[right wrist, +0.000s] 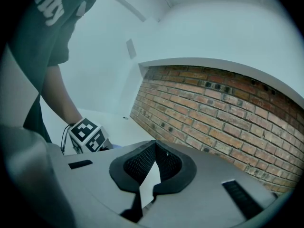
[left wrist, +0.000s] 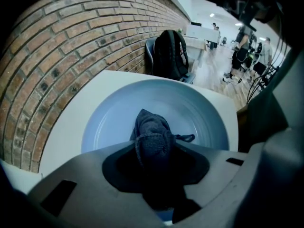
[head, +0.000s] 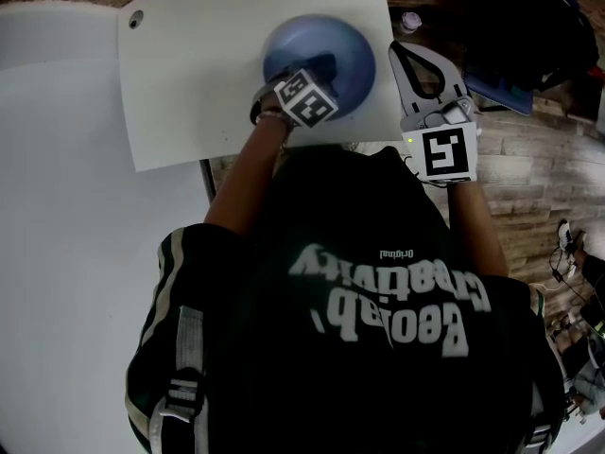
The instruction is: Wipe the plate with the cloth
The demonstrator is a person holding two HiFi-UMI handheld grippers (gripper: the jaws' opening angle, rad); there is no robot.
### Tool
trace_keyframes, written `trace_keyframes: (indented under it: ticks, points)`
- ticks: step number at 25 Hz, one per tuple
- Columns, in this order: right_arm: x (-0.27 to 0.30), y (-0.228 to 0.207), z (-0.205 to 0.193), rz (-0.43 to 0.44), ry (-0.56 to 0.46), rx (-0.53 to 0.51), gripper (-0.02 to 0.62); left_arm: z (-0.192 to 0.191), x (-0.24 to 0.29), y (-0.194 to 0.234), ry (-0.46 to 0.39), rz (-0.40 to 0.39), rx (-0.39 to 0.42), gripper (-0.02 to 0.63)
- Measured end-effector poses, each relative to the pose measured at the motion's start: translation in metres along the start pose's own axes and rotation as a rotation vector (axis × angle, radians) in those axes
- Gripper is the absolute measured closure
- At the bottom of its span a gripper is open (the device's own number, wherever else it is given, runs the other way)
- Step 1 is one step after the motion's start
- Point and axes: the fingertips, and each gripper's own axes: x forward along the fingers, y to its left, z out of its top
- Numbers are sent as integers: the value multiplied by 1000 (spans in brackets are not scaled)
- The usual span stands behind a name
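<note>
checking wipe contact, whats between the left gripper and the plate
The cloth. The left gripper is shut on it, and its free end reaches down onto the plate. The left gripper view shows this.

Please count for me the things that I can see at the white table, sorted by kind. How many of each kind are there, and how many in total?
plate: 1
cloth: 1
tongs: 2, the left tongs shut on the cloth over the plate, and the right tongs holding nothing
table: 1
Total: 5
</note>
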Motion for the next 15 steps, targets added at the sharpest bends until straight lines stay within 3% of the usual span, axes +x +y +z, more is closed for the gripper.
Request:
trace_keyframes:
  ticks: [15]
  points:
    - [-6,4,5,-18,-5,-11,601,1,-1,-1,-20,16,-3,477]
